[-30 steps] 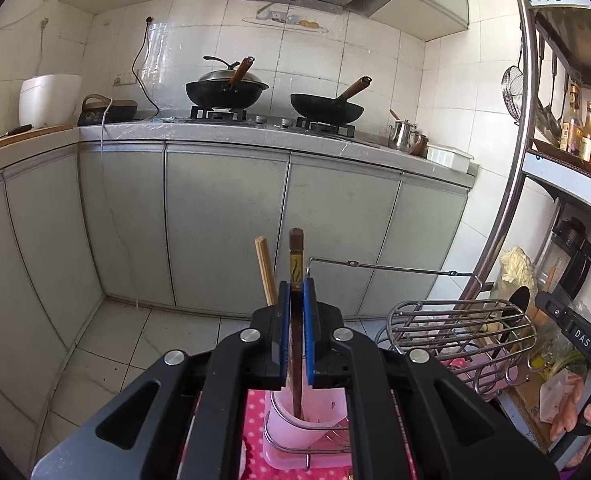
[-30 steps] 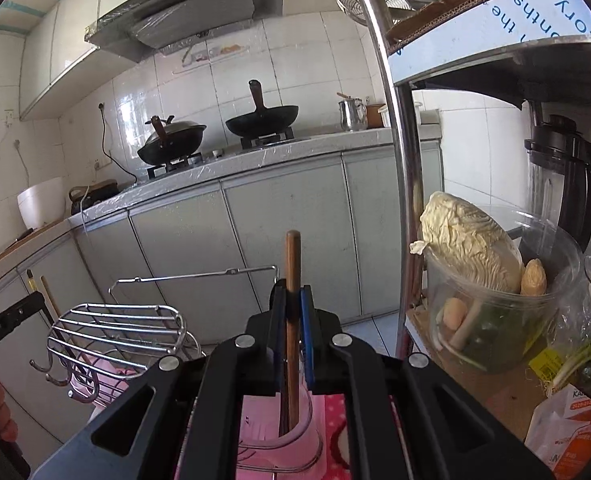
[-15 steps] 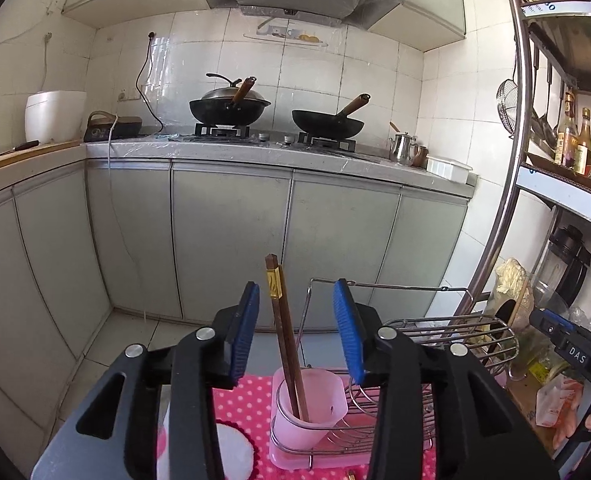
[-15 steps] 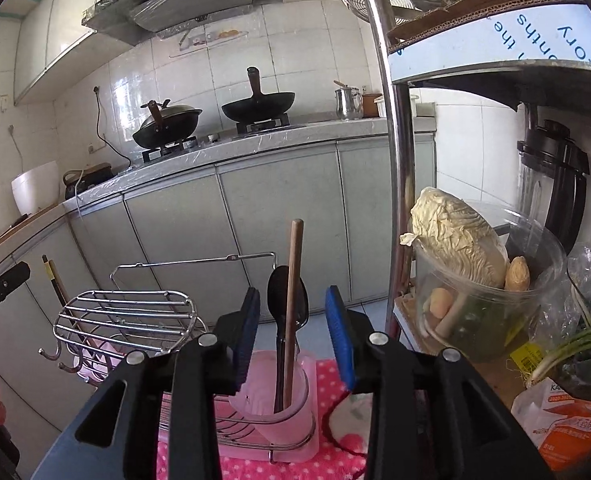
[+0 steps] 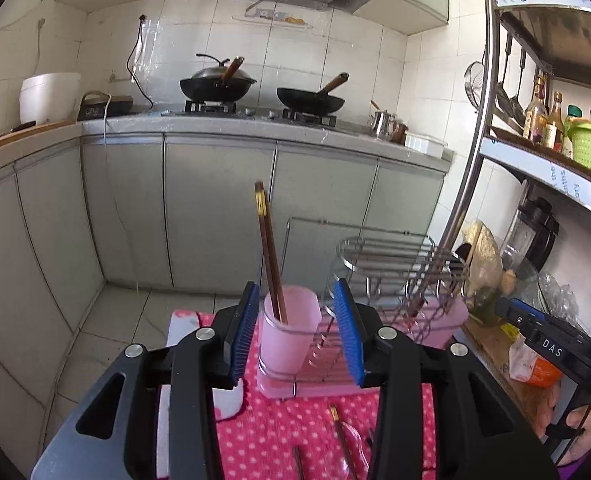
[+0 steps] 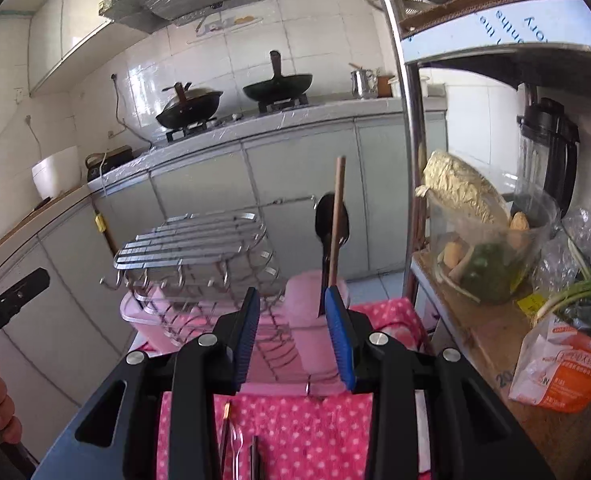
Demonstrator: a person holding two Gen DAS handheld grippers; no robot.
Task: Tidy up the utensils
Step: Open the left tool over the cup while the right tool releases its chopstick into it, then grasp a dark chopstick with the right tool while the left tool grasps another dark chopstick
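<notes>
left gripper (image 5: pixel 299 332) jaws wide apart, empty; right gripper (image 6: pixel 293 336) jaws likewise, empty.

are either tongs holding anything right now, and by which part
Nothing is held. The left tongs and right tongs are both open; the chopsticks stand free in the pink cup.
</notes>
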